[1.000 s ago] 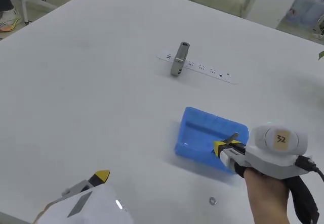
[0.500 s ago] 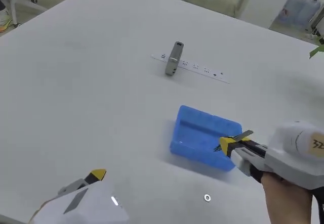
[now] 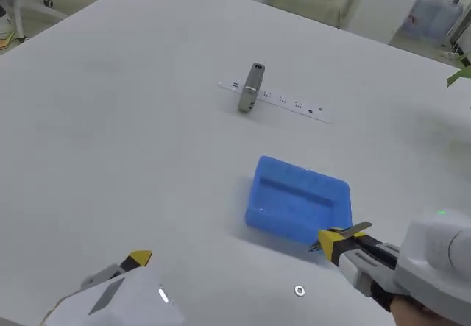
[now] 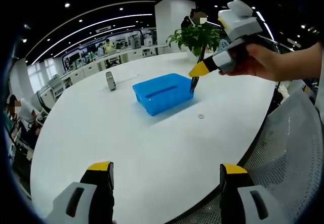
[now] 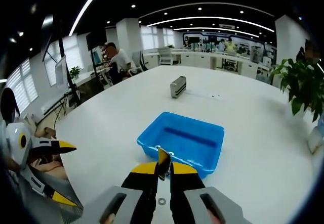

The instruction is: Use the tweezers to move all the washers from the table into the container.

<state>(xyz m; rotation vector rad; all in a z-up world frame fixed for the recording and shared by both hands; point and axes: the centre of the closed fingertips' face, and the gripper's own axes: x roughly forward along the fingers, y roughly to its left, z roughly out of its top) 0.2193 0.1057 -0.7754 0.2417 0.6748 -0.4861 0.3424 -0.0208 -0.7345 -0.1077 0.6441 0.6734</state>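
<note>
Right hand-held gripper (image 3: pixel 333 239) has its jaws pressed together on the tweezers (image 5: pixel 163 158), which stand out between the two yellow tips. Clamping them this way lets the person work a tool fine enough for small flat parts. It hangs just off the near corner of the blue container (image 3: pixel 294 227), above the white surface (image 3: pixel 147 135). From the left gripper view the tweezer points angle down toward the surface beside the container wall.

One washer (image 3: pixel 299 291) lies flat on the surface, near the container's front side and apart from it. In the right gripper view it sits just below the jaws. Whether any washers already lie inside the container is too small to tell.

Left hand-held gripper (image 4: pixel 167 167) is spread wide and empty, held low at the near edge of the surface and well apart from the work, likely to keep out of the way.

The likely step is to lower the tweezer points onto this washer. Thin and flat, it may slide or flip when pinched.
</note>
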